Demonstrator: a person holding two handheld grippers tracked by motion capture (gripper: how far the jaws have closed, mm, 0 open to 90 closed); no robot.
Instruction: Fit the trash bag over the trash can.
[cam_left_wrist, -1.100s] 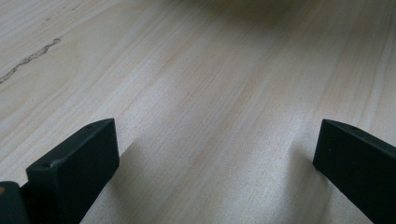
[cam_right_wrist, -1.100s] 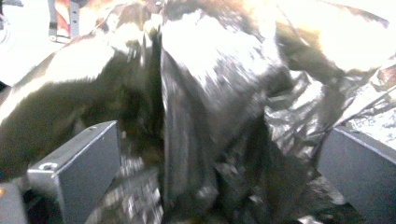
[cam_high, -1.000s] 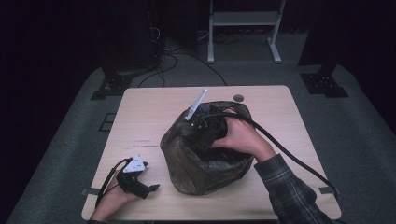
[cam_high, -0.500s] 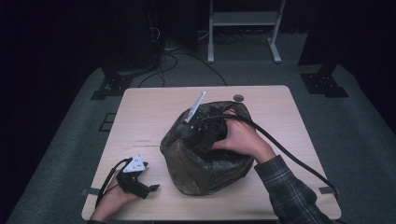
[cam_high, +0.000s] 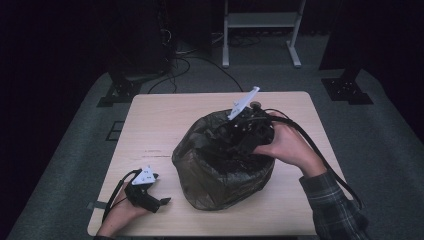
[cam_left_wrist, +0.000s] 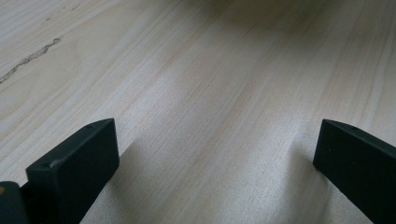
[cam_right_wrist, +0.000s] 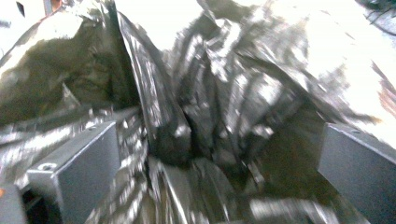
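Note:
A dark, crinkled plastic bag (cam_high: 220, 172) stands in the middle of the light wooden table (cam_high: 160, 125). My right gripper (cam_high: 239, 134) reaches into the bag's mouth from the far right, with a hand (cam_high: 285, 145) around it and its grey plate (cam_high: 245, 102) sticking up. In the right gripper view, the right gripper (cam_right_wrist: 217, 130) is open with the glossy folds of the bag (cam_right_wrist: 210, 93) between and beyond its jaws. The left gripper (cam_high: 159, 201) lies near the table's front left corner in a hand. In its own view the left gripper (cam_left_wrist: 217, 128) is wide open over bare wood (cam_left_wrist: 201, 70).
A small dark round object (cam_high: 256, 105) sits on the table just behind the grey plate. A black cable (cam_high: 320, 155) trails from the right gripper over the table's right edge. Stand legs (cam_high: 295, 45) and cables lie on the floor beyond the table.
The right hand and its gripper have shifted to the right at the bag's mouth, and the grey plate with them. The left gripper has stayed put.

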